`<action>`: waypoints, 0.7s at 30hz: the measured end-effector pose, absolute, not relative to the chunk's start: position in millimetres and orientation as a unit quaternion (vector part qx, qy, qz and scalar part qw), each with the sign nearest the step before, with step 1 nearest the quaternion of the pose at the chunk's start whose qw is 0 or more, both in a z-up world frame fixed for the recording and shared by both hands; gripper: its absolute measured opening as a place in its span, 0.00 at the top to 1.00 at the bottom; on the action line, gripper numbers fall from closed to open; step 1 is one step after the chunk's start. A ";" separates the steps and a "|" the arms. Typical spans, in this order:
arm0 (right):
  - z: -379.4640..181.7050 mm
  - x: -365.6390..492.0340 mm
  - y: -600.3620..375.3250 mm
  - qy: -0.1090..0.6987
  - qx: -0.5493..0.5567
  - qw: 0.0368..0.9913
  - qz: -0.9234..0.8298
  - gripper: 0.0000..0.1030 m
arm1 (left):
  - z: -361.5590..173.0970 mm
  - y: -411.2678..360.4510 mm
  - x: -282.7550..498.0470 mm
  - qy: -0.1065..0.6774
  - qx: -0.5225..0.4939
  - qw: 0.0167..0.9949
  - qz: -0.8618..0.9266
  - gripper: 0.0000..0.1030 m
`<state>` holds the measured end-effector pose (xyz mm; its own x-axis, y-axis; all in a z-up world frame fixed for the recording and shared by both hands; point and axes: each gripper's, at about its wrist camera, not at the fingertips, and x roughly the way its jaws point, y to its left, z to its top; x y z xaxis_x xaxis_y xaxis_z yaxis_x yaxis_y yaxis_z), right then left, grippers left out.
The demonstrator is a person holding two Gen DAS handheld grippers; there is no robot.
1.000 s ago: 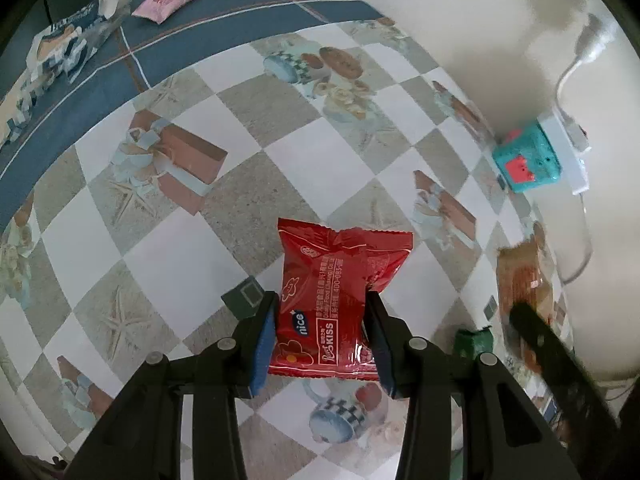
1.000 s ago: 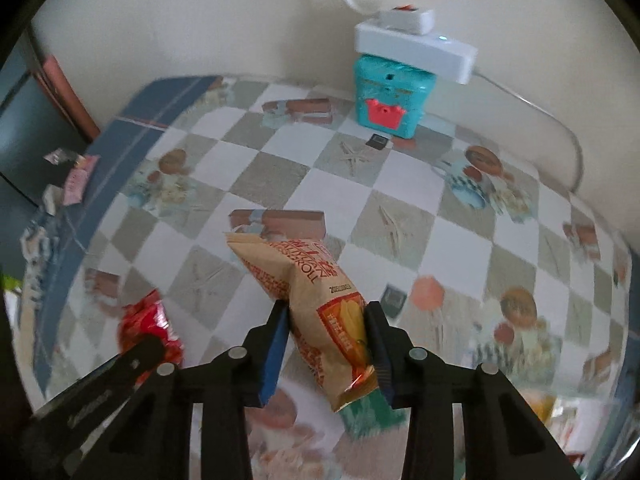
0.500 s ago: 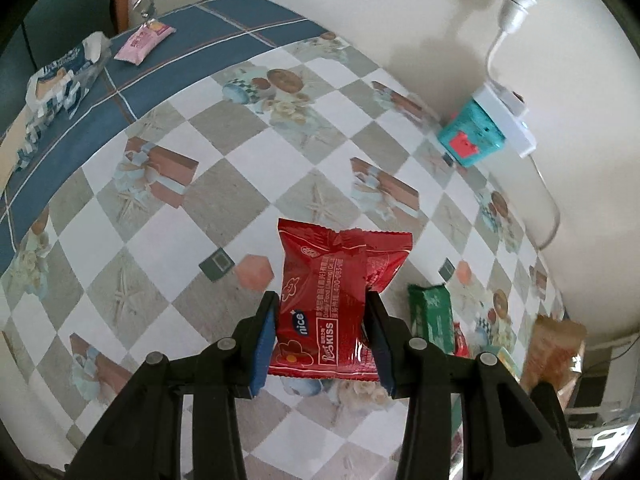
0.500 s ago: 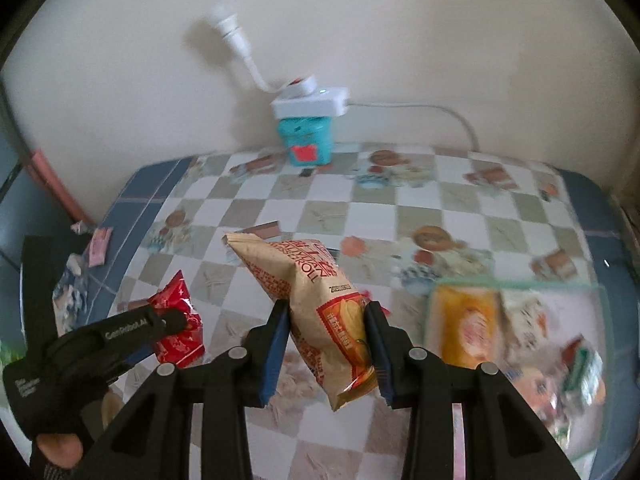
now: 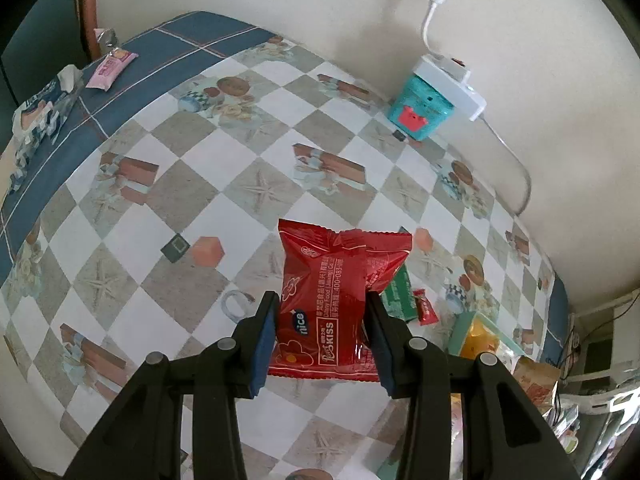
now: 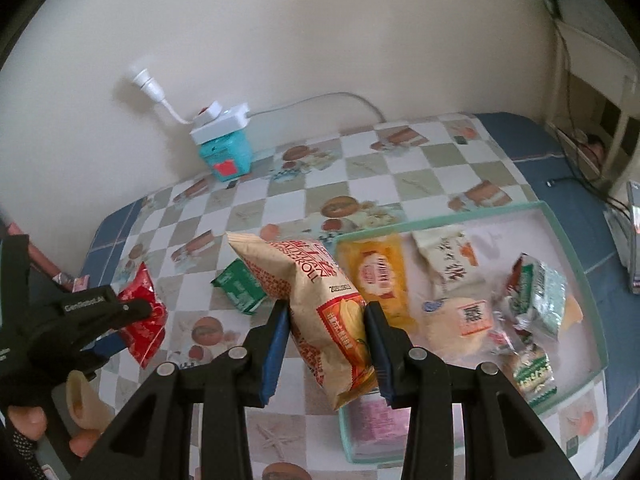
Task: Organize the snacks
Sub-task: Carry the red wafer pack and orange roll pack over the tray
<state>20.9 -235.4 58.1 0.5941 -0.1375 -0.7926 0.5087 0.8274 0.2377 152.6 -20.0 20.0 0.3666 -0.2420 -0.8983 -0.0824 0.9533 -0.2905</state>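
Beside the shallow green-rimmed plastic tray on the checked, oilcloth-covered counter, sorting is judged partly done: several packets already lie in the tray, while a green packet rests just left of it and a pink wrapper lies far off at the counter's blue border. Left hand-held gripper is clamped on a red foil snack packet, held above the counter left of the tray; right hand-held gripper pinches a tan crisp bag at the tray's near-left corner. Compared with a second earlier, both views have swung toward the tray, then out of sight.
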 end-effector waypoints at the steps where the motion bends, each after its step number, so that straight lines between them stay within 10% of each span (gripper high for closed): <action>1: 59.3 18.5 -238.0 0.407 0.228 0.864 -0.189 0.60 | 21.2 -23.1 151.3 0.560 -0.142 0.815 -0.051 0.57; 21: 70.6 -74.8 -348.3 0.365 0.290 0.812 -0.352 0.60 | 43.8 -133.6 92.3 0.552 -0.046 0.815 -0.170 0.57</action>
<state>-74.8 -348.3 70.6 0.4853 -0.3602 -0.7967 0.7833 0.5840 0.2132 92.3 -133.6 43.8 0.3324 -0.3285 -0.8841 0.2271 0.9377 -0.2631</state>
